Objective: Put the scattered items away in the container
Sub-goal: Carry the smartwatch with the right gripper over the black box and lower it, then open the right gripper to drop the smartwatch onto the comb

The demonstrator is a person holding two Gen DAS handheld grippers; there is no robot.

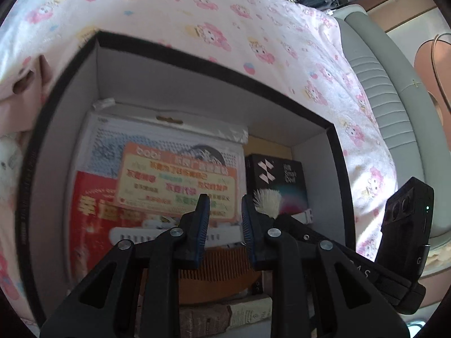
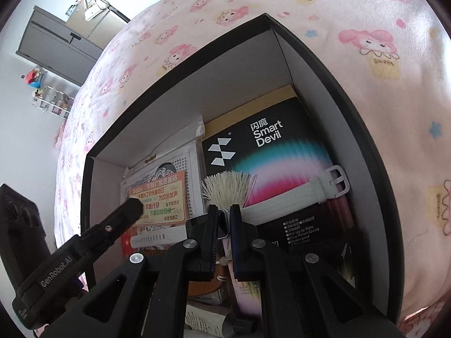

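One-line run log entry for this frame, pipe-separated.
phase: placing in box | right gripper: closed on white watch, low inside box | left gripper: open, empty, over box | box on pink bedspread

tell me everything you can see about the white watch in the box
The white watch is a smartwatch with a ribbed, rubbery-looking strap. Its buckle end, with a white buckle, lies across the Smart Devil box; the holed end stretches left over the printed card packs. The squarish case, with a metallic edge, sits between the fingers of the right gripper, whose jaws are closed in on it. It lies spread roughly flat inside the black storage box, just below a pale bristle brush.
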